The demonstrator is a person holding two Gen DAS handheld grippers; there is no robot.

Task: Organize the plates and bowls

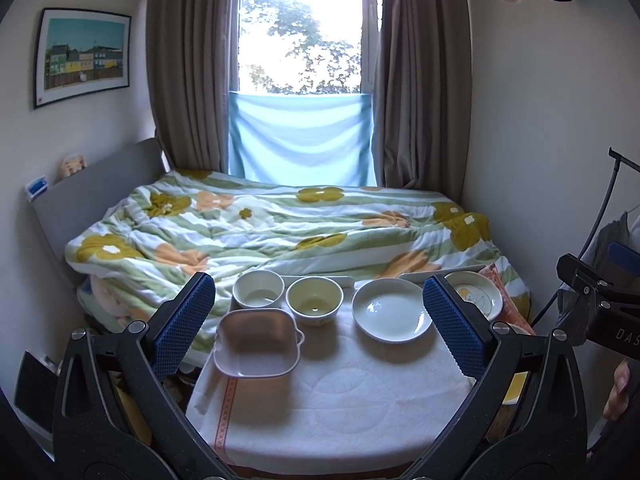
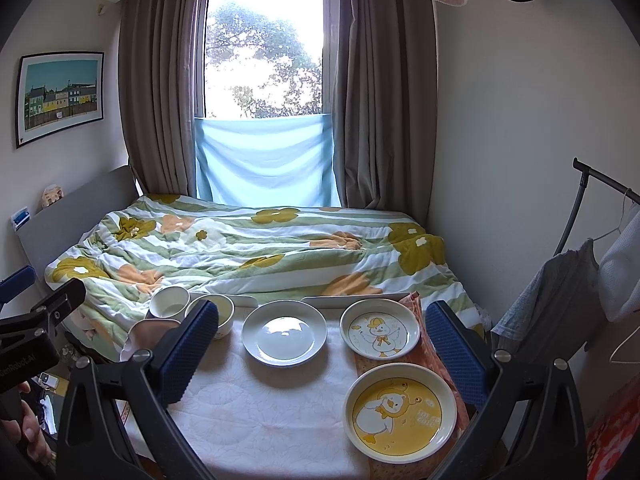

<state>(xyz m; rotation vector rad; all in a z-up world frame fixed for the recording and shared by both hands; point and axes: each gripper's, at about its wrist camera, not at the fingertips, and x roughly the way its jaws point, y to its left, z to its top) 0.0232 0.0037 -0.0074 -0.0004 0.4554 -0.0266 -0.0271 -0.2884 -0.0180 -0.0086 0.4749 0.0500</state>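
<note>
On the white-clothed table stand a white bowl, a pale yellow bowl, a square pink-white dish with handles, a plain white plate and a duck-print plate. The right wrist view shows the white plate, the small duck plate and a larger yellow duck plate. My left gripper is open and empty above the table's near side. My right gripper is open and empty, over the plates.
A bed with a flowered quilt lies right behind the table. A window with brown curtains is beyond it. A clothes rack with hanging garments stands at the right. An orange-pink cloth lies under the duck plates.
</note>
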